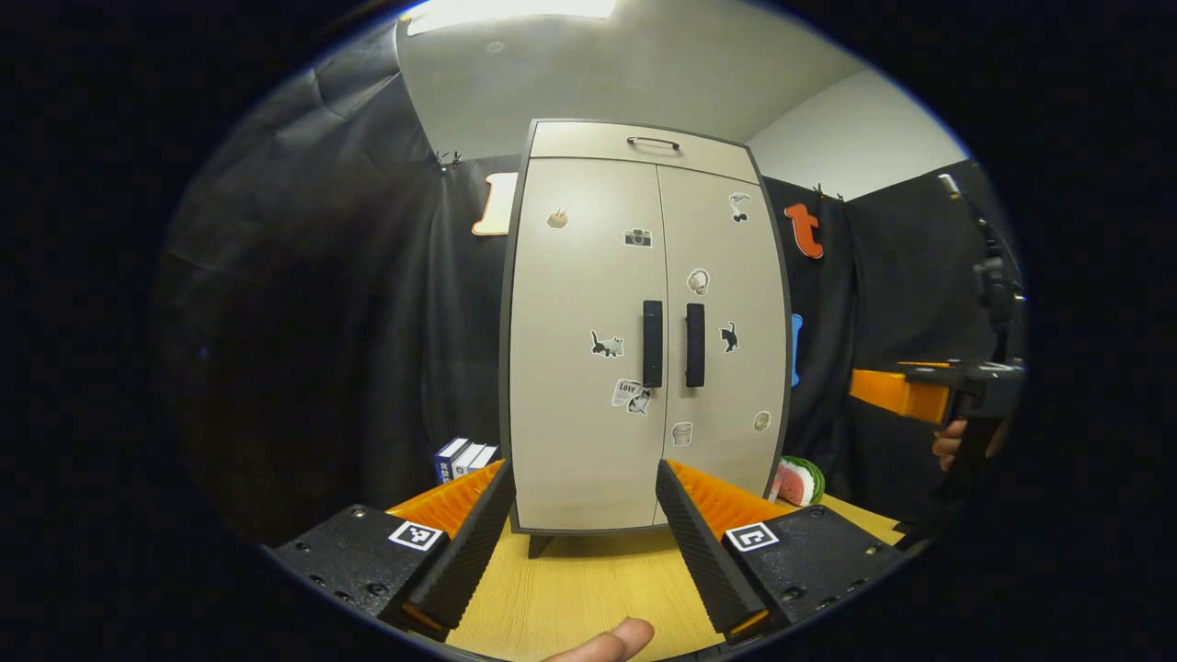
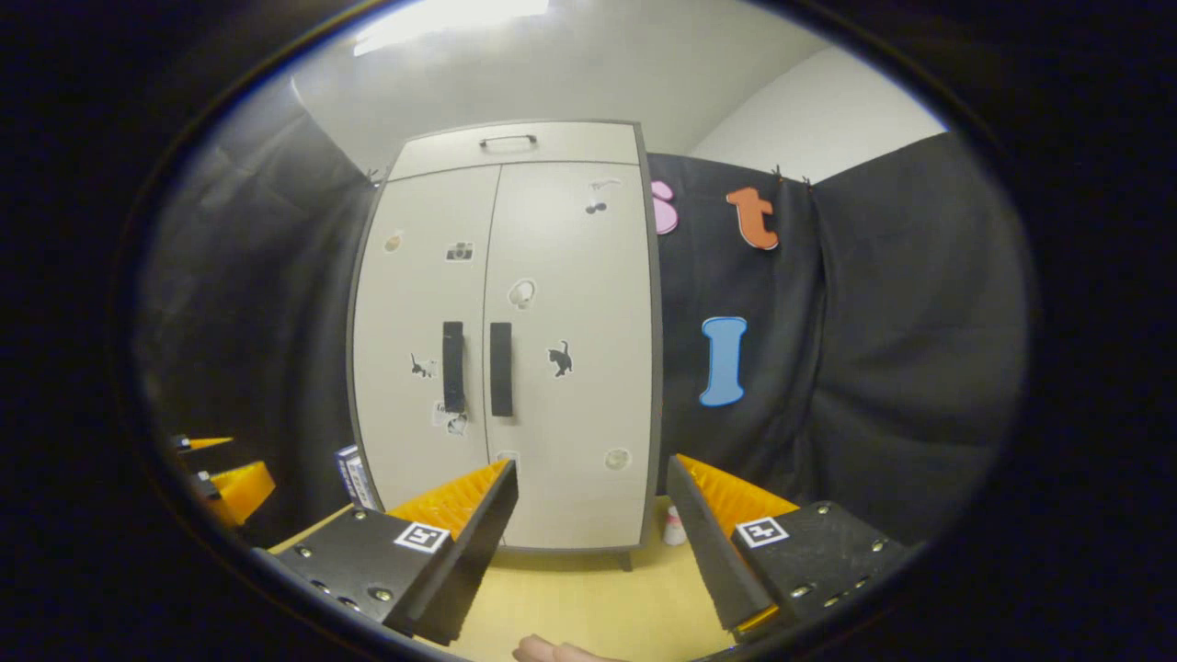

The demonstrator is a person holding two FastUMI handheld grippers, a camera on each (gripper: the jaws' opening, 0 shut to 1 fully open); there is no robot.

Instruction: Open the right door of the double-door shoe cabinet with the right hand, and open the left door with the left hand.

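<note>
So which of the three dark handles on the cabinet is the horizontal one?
The thin dark bar handle on the top drawer panel lies horizontally; the two black door handles, left and right, stand upright beside the centre seam.

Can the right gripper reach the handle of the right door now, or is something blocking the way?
Probably yes. The right gripper is open and faces the closed cabinet; nothing stands between it and the right door handle. It is short of the handle and must move forward.
</note>
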